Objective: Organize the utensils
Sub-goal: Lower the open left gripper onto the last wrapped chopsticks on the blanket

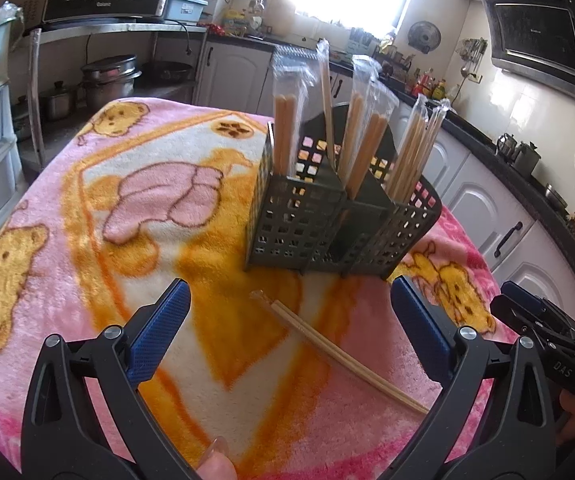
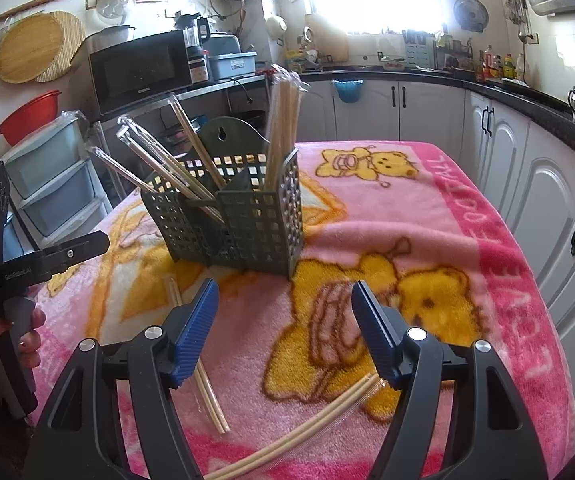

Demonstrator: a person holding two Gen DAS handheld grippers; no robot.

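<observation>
Chopsticks (image 1: 339, 354) in clear wrappers remain loose on the blanket-covered table (image 1: 87, 208), just in front of the slotted holder (image 1: 327, 216), where other wrapped pairs already stand upright. The pick-up step is judged to be in hand. The left hand-held gripper (image 1: 291, 320) is open and empty above one pair; the right hand-held gripper (image 2: 285, 320) is likewise open and empty. A descent and a closing across the sticks is called for next. A second loose pair (image 2: 327, 420) is shown only by the right wrist view.
</observation>
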